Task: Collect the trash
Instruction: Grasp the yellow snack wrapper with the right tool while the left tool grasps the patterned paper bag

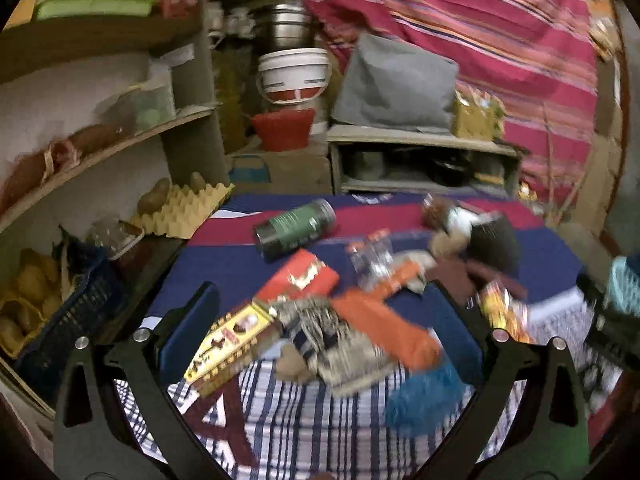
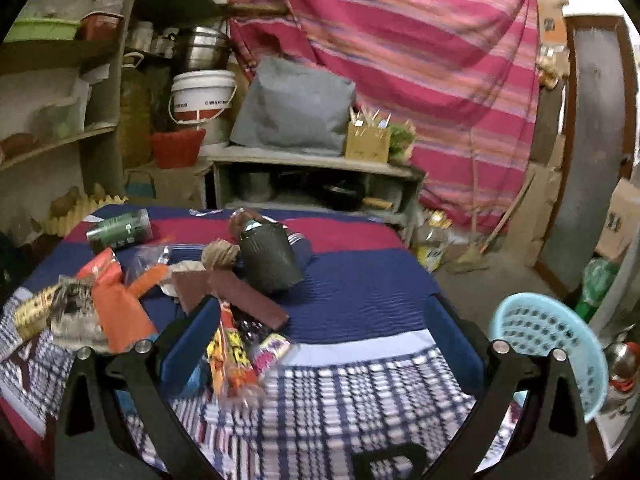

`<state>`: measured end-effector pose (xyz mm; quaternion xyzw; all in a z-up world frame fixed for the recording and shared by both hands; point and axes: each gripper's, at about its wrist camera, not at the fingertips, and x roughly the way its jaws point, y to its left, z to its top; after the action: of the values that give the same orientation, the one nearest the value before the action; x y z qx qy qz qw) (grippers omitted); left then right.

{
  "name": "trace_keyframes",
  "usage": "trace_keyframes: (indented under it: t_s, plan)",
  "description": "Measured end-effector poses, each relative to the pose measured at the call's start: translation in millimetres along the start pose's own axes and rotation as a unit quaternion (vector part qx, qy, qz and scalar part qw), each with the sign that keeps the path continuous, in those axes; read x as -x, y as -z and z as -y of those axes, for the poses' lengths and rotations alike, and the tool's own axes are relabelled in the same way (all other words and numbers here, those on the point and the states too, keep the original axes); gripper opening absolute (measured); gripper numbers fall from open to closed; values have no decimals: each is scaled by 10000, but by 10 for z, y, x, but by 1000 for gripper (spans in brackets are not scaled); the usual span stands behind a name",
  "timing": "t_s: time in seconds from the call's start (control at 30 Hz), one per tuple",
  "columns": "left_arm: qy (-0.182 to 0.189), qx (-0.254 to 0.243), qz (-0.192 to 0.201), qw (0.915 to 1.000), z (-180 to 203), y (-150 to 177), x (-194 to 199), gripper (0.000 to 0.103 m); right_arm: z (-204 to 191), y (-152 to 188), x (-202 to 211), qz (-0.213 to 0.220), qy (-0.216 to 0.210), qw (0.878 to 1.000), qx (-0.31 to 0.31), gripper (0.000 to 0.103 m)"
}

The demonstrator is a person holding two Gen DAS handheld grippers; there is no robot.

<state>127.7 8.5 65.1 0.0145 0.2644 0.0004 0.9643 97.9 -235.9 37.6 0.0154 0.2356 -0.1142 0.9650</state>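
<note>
Trash lies scattered on a cloth-covered table (image 2: 352,292): a green can (image 1: 295,229) on its side, a red packet (image 1: 298,280), a yellow box (image 1: 228,346), orange wrappers (image 1: 384,328), a crumpled grey wrapper (image 1: 340,340), a teal scrap (image 1: 424,404) and a black cup (image 2: 270,258) on its side. My left gripper (image 1: 320,320) is open above the wrappers, holding nothing. My right gripper (image 2: 322,330) is open over bare cloth; colourful snack wrappers (image 2: 236,356) lie by its left finger (image 2: 192,340). A light blue basket (image 2: 548,344) sits at the right table edge.
Shelves (image 1: 100,148) with egg trays and potatoes stand on the left. A white bucket (image 2: 202,96), a red basket (image 2: 176,148), a grey cushion (image 2: 294,108) on a low cabinet and a striped curtain (image 2: 400,52) stand behind the table. Brown strips (image 2: 240,292) lie mid-table.
</note>
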Motion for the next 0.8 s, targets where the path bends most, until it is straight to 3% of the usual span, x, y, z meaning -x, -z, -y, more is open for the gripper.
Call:
trace_keyframes:
  t_s: [0.1, 0.17, 0.3, 0.4, 0.57, 0.7, 0.8]
  plan:
    - [146, 391, -122, 9991, -80, 7, -124, 98, -13, 65, -132, -67, 5, 10000, -31, 99]
    - [143, 489, -118, 9986, -110, 183, -195, 98, -17, 175, -181, -106, -60, 9999, -31, 99]
    - [-52, 395, -553, 9977, -160, 418, -447, 98, -11, 267, -284, -418, -283, 9987, -94, 99]
    - [-180, 415, -537, 9975, -210, 450, -493, 98, -22, 297, -324, -510, -310, 9981, -168, 99]
    - [-57, 556, -664, 9962, -287, 466, -583, 98, -125, 337, -373, -523, -206, 9983, 159, 99]
    - [58, 429, -987, 9942, -199, 522, -716, 97, -91, 340, -389, -547, -84, 9982, 215, 99]
    - [102, 209, -1074, 9939, -99, 550, -751, 88, -25, 337, -387, -600, -149, 9981, 71, 99]
